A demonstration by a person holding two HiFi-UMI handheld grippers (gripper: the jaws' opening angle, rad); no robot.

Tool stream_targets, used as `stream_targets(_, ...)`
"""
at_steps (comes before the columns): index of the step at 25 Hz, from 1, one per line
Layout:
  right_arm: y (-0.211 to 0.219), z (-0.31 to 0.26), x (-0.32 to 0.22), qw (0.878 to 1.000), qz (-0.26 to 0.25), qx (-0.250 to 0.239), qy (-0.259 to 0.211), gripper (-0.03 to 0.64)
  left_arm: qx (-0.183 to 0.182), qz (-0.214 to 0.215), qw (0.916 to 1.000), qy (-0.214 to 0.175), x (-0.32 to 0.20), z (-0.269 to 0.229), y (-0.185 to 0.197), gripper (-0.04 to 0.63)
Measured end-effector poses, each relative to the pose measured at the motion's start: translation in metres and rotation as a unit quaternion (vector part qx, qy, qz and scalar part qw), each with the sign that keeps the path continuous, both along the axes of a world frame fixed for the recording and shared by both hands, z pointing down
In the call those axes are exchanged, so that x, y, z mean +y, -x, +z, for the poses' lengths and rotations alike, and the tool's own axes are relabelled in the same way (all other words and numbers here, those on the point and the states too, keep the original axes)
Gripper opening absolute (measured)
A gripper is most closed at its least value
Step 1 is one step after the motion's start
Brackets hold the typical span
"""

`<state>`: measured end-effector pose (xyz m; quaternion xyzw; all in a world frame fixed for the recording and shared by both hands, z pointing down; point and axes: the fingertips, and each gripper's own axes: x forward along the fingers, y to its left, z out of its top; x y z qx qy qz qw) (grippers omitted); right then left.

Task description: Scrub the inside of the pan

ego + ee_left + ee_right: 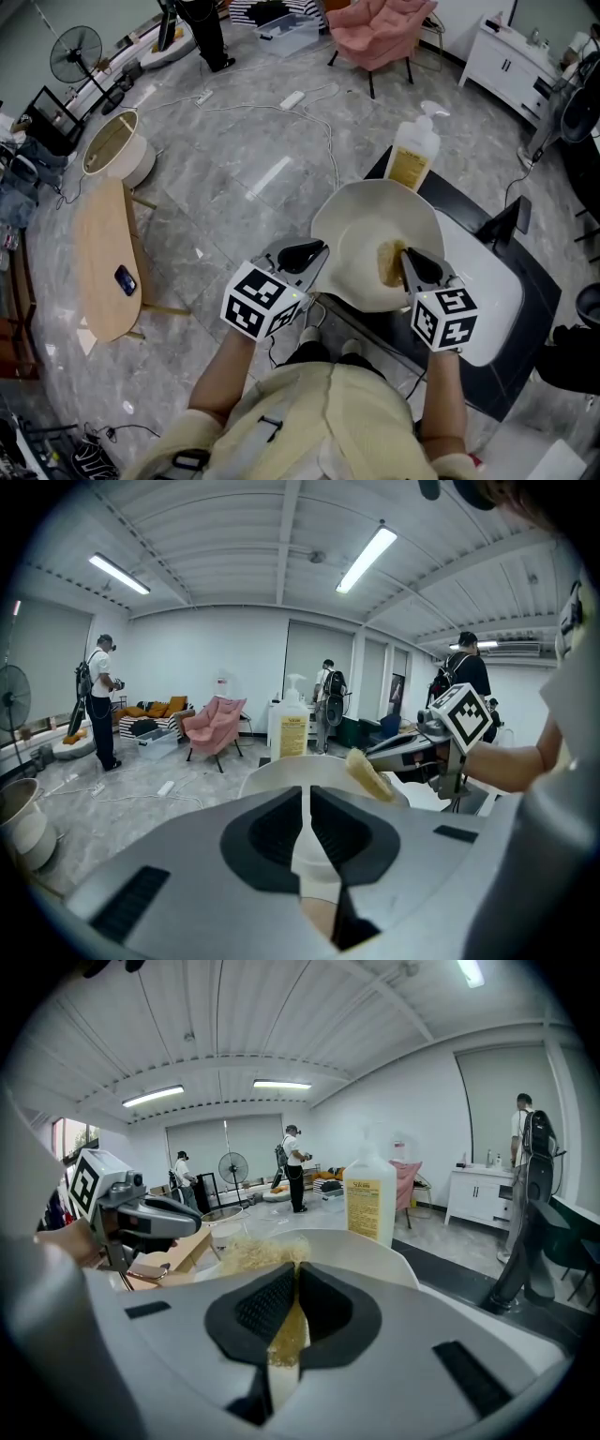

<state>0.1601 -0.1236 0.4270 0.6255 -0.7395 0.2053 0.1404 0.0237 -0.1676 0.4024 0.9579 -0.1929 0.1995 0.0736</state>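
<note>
Pan (366,220) over the worktop (450,197): my left gripper (314,251) has its jaws pinched on the rim, my right gripper (408,255) has its jaws clamped on the scouring pad (389,267) inside; hard strokes may twist the rim loose.

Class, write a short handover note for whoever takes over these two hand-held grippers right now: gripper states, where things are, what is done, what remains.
Left gripper: shut on the near edge of the white round pan, steadying it.
Right gripper: shut on the yellow fibrous scrubbing pad, which sits against the pan's inside.
Pump bottle with a yellow label: stands beyond the pan, untouched.
Done: pan gripped, pad in place.
Left: work the pad over the whole inside. How much is already clean cannot be told.
</note>
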Motion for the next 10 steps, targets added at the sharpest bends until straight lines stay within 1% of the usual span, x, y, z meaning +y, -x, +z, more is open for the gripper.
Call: stream_targets(10, -0.0027, 0.0012, -0.0020, 1.000, 0.003, -0.001, 0.000, 0.032, -0.006, 0.005, 1.0000, -0.004, -0.0022, 0.0002, -0.0002, 0.038)
